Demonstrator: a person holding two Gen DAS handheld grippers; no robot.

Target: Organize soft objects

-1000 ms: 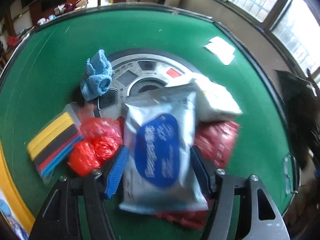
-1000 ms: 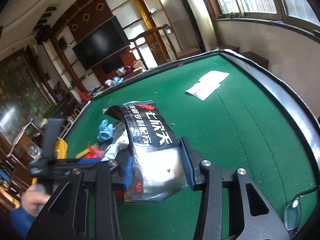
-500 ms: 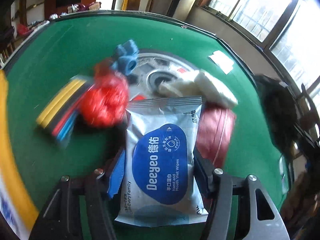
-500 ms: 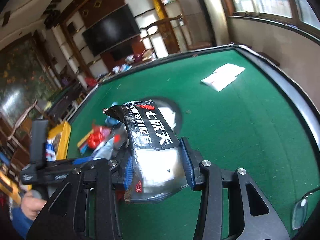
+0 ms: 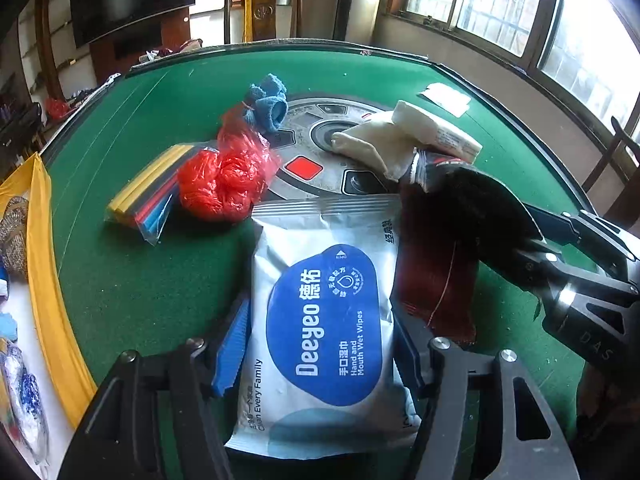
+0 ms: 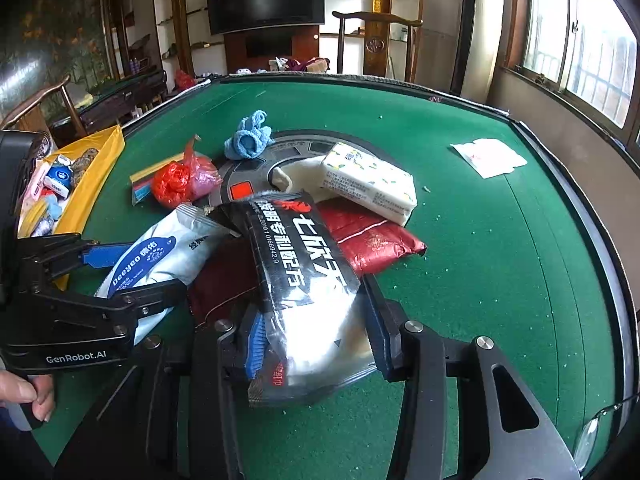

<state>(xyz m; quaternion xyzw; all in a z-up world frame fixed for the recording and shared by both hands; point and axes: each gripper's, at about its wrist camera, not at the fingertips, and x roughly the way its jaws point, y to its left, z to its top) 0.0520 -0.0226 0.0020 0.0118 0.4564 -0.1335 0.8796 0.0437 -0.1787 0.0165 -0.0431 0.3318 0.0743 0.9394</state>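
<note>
Your left gripper [image 5: 320, 344] is clamped on the wet wipes pack [image 5: 324, 320], which fills the lower middle of the left wrist view; the blue pads press on both of its long sides. Its jaws have just been opening a little, but the pack is between them and still held. In the right wrist view the same pack [image 6: 160, 252] appears at the middle left, above the green table [image 6: 500, 280].

Your right gripper [image 6: 316, 340] is closed on the black and silver packet [image 6: 304, 280], in the lower centre of that view; the packet stands up out of the fingers toward the centre of the frame.

Behind both packs lies a dark red cloth [image 5: 436, 264], and a red packet [image 6: 372, 240] is just to its right in the right wrist view. The white tissue pack [image 6: 368, 184] rests partly on the red packet. In the upper middle you see the blue cloth [image 6: 248, 140] at the edge of the round grey centre plate [image 5: 316, 152]. The red plastic bag [image 5: 224, 176] touches the stack of coloured strips [image 5: 144, 196] at the left. A white paper [image 6: 488, 156] lies apart at the upper right, and a yellow bin [image 6: 92, 184] stands at the left edge
</note>
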